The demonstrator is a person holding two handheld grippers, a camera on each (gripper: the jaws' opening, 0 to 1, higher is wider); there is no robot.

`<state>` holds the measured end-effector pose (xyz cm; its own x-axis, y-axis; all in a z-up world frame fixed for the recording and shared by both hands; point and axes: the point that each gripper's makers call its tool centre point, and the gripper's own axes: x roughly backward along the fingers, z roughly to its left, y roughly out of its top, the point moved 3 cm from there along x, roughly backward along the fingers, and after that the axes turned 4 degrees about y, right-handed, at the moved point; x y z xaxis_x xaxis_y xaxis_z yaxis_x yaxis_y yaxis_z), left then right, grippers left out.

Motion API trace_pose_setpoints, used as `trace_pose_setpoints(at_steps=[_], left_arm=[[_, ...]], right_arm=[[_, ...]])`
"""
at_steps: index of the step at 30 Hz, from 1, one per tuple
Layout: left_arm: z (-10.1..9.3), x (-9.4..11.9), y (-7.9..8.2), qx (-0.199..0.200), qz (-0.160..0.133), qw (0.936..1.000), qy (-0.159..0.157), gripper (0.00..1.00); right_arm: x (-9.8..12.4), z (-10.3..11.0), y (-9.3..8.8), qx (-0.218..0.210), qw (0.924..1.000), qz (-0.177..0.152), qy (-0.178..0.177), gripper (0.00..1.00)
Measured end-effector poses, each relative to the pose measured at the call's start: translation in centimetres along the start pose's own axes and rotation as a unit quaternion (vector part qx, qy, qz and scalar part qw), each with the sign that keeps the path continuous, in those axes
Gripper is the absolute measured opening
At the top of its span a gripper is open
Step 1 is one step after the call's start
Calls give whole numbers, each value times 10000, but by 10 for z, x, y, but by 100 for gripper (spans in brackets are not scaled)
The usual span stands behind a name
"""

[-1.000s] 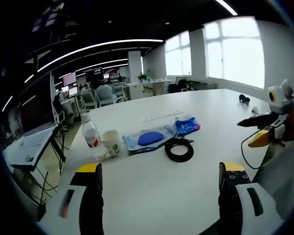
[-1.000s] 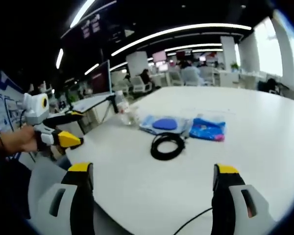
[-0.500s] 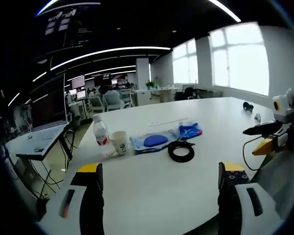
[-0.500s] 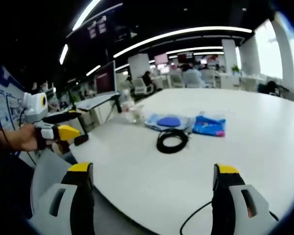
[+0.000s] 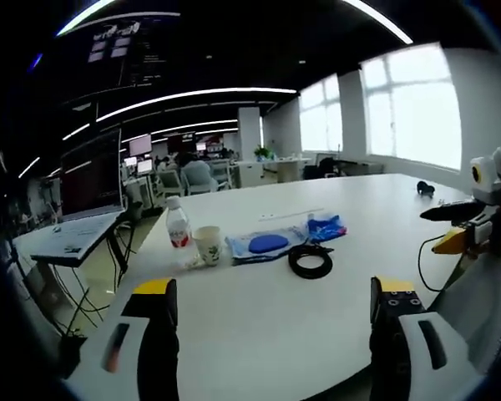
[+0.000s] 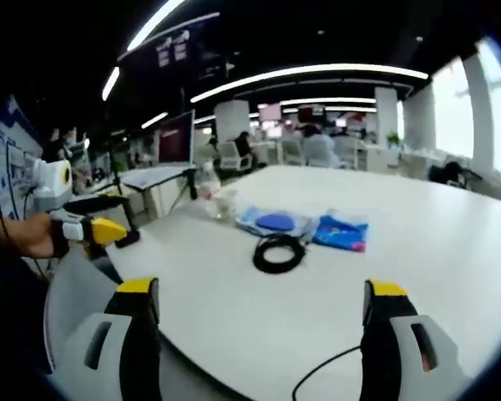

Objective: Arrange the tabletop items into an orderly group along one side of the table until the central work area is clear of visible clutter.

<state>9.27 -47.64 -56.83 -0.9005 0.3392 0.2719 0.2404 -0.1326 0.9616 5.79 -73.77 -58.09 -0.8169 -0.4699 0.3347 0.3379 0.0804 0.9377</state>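
both grippers spread wide, holding nothing: left gripper (image 5: 271, 313), right gripper (image 6: 263, 313). clutter on table (image 5: 267, 334) at 12 o'clock of left gripper: bottle (image 5: 178, 228), cup (image 5: 207, 245), blue pouch (image 5: 265, 244), blue bag (image 5: 324, 227), cable coil (image 5: 310, 261) nearest.

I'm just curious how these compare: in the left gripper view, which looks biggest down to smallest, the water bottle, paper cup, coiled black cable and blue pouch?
1. blue pouch
2. coiled black cable
3. water bottle and paper cup: too alike to rank.
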Motion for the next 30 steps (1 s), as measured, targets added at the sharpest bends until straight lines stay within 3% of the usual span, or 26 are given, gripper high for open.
trace_pose_setpoints(at_steps=[5, 10, 18, 21, 30], left_arm=[[-6, 0, -2, -69, 42, 9999, -139, 96], [-3, -1, -3, -99, 25, 9999, -41, 95], [-1, -1, -3, -80, 25, 10000, -16, 95], [-2, 0, -4, -105, 63, 9999, -26, 95], [-4, 0, -5, -203, 67, 9997, -89, 93]], right_arm=[[6, -2, -4, 44, 9999, 55, -104, 100], [7, -5, -1, -26, 9997, -142, -172, 100], [6, -1, -5, -2, 10000, -4, -63, 100], [5, 0, -11, 35, 9997, 224, -33, 100], [2, -2, -11, 18, 9999, 142, -36, 100]])
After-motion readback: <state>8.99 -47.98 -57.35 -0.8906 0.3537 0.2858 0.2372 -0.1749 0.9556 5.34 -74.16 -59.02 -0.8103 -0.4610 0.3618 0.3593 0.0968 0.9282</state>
